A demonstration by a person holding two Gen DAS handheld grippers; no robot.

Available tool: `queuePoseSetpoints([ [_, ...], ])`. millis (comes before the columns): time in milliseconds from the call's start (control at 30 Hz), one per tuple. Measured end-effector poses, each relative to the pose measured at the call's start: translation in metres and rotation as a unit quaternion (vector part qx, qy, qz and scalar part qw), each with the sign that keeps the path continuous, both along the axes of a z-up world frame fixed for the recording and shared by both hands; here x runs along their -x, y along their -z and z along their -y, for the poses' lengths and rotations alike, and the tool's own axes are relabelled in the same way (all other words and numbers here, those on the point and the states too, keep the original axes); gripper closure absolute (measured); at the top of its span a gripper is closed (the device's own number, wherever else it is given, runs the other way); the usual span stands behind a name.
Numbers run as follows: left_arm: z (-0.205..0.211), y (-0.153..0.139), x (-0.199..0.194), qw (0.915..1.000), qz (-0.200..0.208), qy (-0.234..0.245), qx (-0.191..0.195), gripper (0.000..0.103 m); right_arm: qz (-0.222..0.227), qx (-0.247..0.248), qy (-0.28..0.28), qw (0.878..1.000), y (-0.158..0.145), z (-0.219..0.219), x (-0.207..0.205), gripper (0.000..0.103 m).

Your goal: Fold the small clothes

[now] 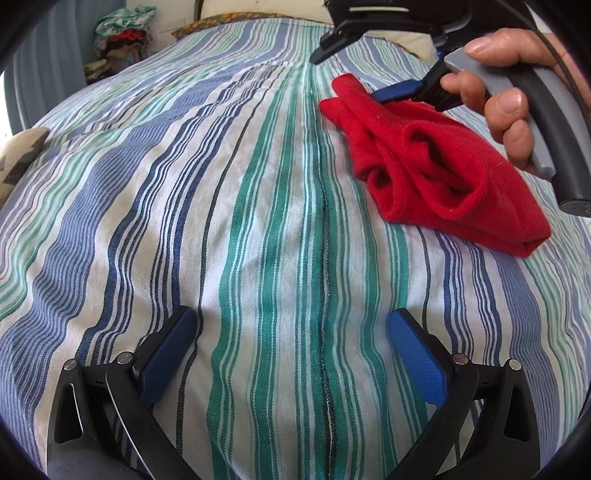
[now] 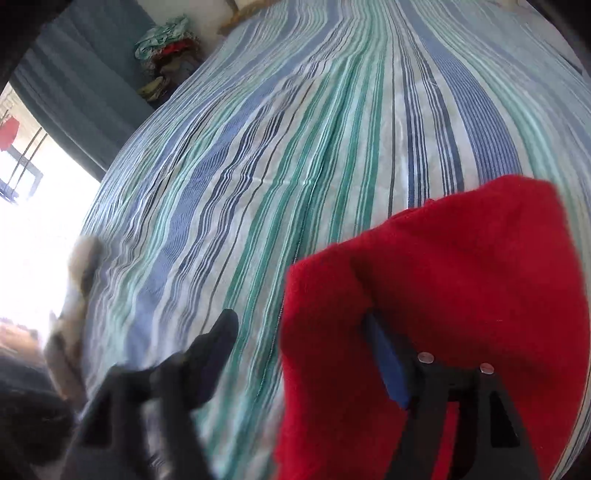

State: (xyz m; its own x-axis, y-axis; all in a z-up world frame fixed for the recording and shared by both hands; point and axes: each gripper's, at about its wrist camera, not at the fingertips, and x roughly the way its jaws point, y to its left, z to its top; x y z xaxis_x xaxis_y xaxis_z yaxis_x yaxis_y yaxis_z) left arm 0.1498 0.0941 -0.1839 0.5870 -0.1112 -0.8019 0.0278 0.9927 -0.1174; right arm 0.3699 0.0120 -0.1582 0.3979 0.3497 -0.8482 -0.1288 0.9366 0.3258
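Observation:
A small red knit garment (image 1: 436, 166) lies bunched and partly folded on the striped bedsheet (image 1: 258, 221) at the right. My left gripper (image 1: 291, 321) is open and empty, low over the sheet, well short of the garment. My right gripper (image 1: 354, 70), held by a hand, is open over the garment's far end, its lower blue finger (image 1: 399, 90) resting on the cloth. In the right wrist view the red garment (image 2: 461, 295) drapes over the right finger (image 2: 388, 369), hiding its tip, while the left finger (image 2: 221, 332) stands free of it.
A pile of clothes (image 1: 122, 33) sits beyond the bed's far left corner, also seen in the right wrist view (image 2: 166, 40). A patterned cushion (image 1: 18, 158) lies at the bed's left edge. A bright window (image 2: 33, 221) is at the left. A pillow (image 1: 221, 22) is at the head.

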Motion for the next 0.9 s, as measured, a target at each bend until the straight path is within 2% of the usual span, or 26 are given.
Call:
queuePoseSetpoints([
  [67,0.0,0.0,0.0,1.0,0.0,0.0,-0.001,0.0,0.022,-0.044,-0.011,0.999,-0.021,0.008,0.009,0.032],
  [100,0.0,0.0,0.0,1.0,0.0,0.0,-0.001,0.0,0.037,-0.049,-0.014,0.998,-0.036,0.014,0.018,0.031],
  [167,0.0,0.0,0.0,1.0,0.0,0.0,0.0,0.0,0.069,-0.038,-0.033,0.996,-0.061,0.025,0.04,0.031],
  [233,0.0,0.0,0.0,1.0,0.0,0.0,0.0,0.0,0.079,-0.019,-0.068,0.994,-0.072,0.032,0.072,0.037],
  [300,0.0,0.0,0.0,1.0,0.0,0.0,-0.001,0.0,0.066,0.0,-0.1,0.993,-0.062,0.034,0.107,0.08],
  [333,0.0,0.0,0.001,1.0,0.001,0.0,-0.001,0.0,0.061,0.021,-0.109,0.992,-0.051,0.03,0.122,0.083],
  [400,0.0,0.0,0.002,1.0,0.002,0.0,-0.002,0.0,0.048,0.069,-0.126,0.988,-0.018,0.016,0.137,0.084],
  [500,0.001,-0.001,0.005,1.0,0.006,0.001,-0.001,0.0,0.032,0.121,-0.152,0.98,0.04,-0.007,0.135,0.084],
  [567,0.0,-0.001,0.007,1.0,0.008,0.002,0.003,0.0,0.087,0.145,-0.16,0.973,0.037,-0.016,0.138,0.083],
  [667,0.0,-0.001,0.008,1.0,0.008,0.002,0.003,0.0,0.09,0.112,-0.161,0.976,0.01,-0.002,0.147,0.076],
  [767,0.0,0.0,0.007,1.0,0.007,0.002,0.001,0.0,0.135,0.097,-0.13,0.977,-0.03,0.035,0.175,0.068],
  [833,0.001,0.0,0.007,1.0,0.007,0.002,0.0,0.0,0.138,0.097,-0.088,0.982,-0.039,0.072,0.187,0.068],
  [900,0.001,0.0,0.007,1.0,0.007,0.002,0.0,0.0,0.119,0.103,-0.052,0.986,-0.028,0.1,0.189,0.068],
])
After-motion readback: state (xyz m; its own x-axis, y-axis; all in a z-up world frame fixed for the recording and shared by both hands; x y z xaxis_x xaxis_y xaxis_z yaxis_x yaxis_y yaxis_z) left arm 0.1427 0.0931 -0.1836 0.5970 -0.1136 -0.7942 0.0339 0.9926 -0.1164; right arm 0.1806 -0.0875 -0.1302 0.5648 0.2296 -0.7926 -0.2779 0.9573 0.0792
